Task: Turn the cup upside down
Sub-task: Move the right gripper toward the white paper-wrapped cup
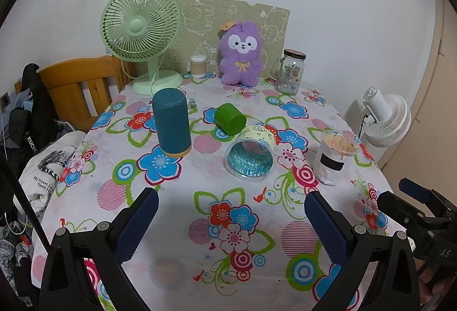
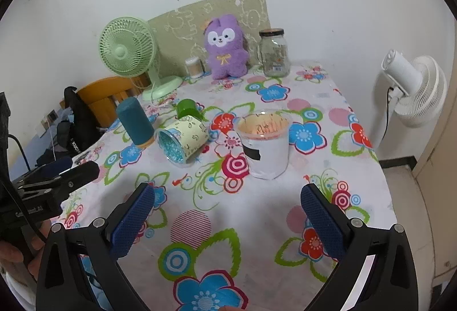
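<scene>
A clear plastic cup [image 2: 267, 145] with a white sleeve and a black patch stands upright on the floral tablecloth; it also shows in the left wrist view [image 1: 334, 158]. A pale yellow cup [image 1: 251, 152] with a blue dotted inside lies on its side, also in the right wrist view [image 2: 182, 139]. A green cup [image 1: 230, 119] lies on its side behind it. A teal cup [image 1: 172, 122] stands upside down. My left gripper [image 1: 231, 214] is open and empty above the near table. My right gripper [image 2: 227, 206] is open and empty, just short of the clear cup.
A green desk fan [image 1: 141, 34], a cotton swab box [image 1: 197, 65], a purple plush toy [image 1: 241, 54] and a glass jar [image 1: 291, 72] stand along the back edge. A wooden chair [image 1: 82, 88] with clothes is at the left. A white floor fan [image 2: 414, 88] stands right of the table.
</scene>
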A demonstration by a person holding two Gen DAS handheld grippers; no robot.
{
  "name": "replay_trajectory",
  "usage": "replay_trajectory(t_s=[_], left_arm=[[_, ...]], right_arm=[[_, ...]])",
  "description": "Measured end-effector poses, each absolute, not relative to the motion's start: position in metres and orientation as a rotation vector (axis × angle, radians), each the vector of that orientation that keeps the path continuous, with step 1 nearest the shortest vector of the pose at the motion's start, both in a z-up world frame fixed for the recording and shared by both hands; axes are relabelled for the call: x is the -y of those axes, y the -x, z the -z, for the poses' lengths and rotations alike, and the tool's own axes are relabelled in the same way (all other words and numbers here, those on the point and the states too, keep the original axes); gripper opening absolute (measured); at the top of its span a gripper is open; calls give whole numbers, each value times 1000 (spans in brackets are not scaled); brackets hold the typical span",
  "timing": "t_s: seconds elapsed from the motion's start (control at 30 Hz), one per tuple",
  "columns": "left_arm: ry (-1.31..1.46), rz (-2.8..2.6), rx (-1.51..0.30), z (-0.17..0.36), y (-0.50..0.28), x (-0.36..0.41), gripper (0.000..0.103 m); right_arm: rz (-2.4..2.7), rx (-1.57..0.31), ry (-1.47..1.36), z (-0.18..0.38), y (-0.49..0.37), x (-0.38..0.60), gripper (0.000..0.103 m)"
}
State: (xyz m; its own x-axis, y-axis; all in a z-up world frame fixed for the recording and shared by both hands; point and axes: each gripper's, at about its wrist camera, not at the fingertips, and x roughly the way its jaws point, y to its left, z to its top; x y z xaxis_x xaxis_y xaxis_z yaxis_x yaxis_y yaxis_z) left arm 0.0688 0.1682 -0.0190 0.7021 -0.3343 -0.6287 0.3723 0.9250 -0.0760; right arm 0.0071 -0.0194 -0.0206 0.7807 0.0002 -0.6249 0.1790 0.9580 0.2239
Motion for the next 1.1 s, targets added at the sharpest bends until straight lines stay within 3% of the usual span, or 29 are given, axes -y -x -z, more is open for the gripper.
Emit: replay_trajectory(t_s=[1.1], left_arm=[[-293, 614, -738, 57, -121, -89, 103]], right_arm=[[181, -777, -266, 65, -71, 61, 103]])
